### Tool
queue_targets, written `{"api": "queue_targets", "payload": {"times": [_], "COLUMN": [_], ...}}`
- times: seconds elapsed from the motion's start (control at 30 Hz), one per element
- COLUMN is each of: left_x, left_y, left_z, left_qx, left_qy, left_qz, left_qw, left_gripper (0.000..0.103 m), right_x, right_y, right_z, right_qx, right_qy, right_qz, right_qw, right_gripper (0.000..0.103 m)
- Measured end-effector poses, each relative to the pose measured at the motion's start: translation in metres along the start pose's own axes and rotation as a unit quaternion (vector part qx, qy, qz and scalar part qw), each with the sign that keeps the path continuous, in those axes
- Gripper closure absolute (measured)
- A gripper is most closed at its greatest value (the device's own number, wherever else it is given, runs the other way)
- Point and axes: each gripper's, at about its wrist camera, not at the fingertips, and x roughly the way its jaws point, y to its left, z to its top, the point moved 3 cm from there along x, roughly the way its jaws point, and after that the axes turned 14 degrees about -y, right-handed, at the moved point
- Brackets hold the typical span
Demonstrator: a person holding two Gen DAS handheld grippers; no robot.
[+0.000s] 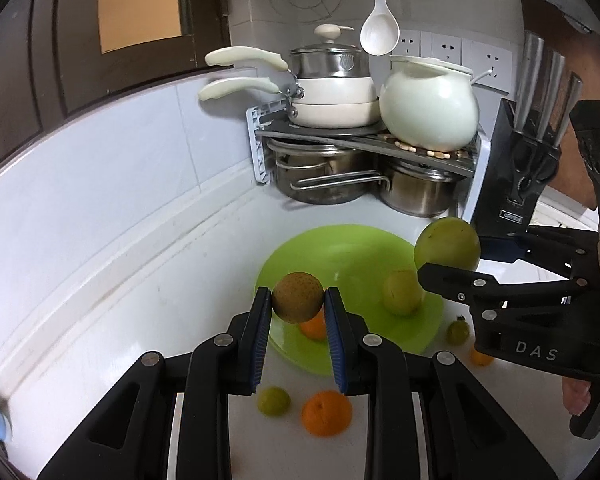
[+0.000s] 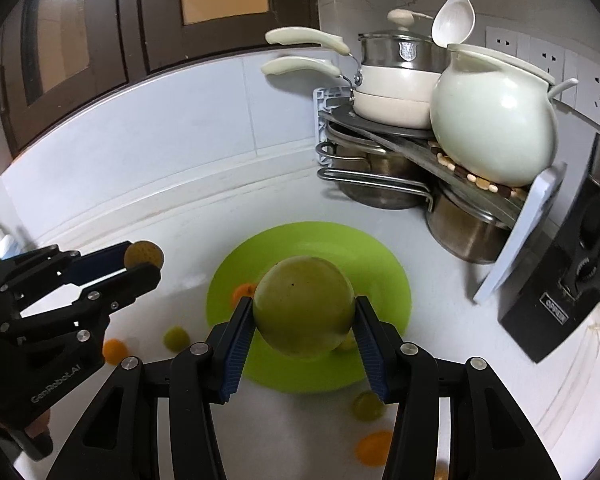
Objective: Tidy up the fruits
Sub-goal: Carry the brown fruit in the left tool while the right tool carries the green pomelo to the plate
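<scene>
Green plate (image 1: 340,248): near rim hidden behind the left gripper (image 1: 298,300) and its brown fruit (image 1: 297,297); an orange (image 1: 314,326) on the plate shows only partly under that fruit. In the right wrist view the big green fruit (image 2: 304,306) covers the plate's middle and most of a small yellow-green fruit (image 2: 346,343). Below the plate, an orange fruit (image 2: 374,448) is blurred, and the knife block (image 2: 560,280) right of the plate is cut by the frame edge.

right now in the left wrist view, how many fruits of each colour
orange fruit: 3
green fruit: 4, the largest in the right tool
brown fruit: 1, in the left tool
total: 8
</scene>
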Motion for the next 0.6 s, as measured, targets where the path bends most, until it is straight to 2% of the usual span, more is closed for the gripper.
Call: {"api": "queue_targets", "payload": {"times": [0.33, 0.6], "left_x": [0.047, 0.090], "left_y": [0.000, -0.003], "left_z": [0.007, 0.005], "left_qx": [0.009, 0.005], "left_qy": [0.028, 0.068], "left_qz": [-0.011, -0.046], "left_qw": [0.9995, 0.9966], "left_gripper": [0.076, 0.076], "right_x": [0.041, 0.075], "right_y": [-0.015, -0.025], "right_z": [0.017, 0.019], "right_qx": [-0.010, -0.009], "right_qy": [0.022, 0.058], "right_qz": [-0.013, -0.005], "right_qw": [1.000, 0.998], "right_gripper": [0.053, 0.053]}}
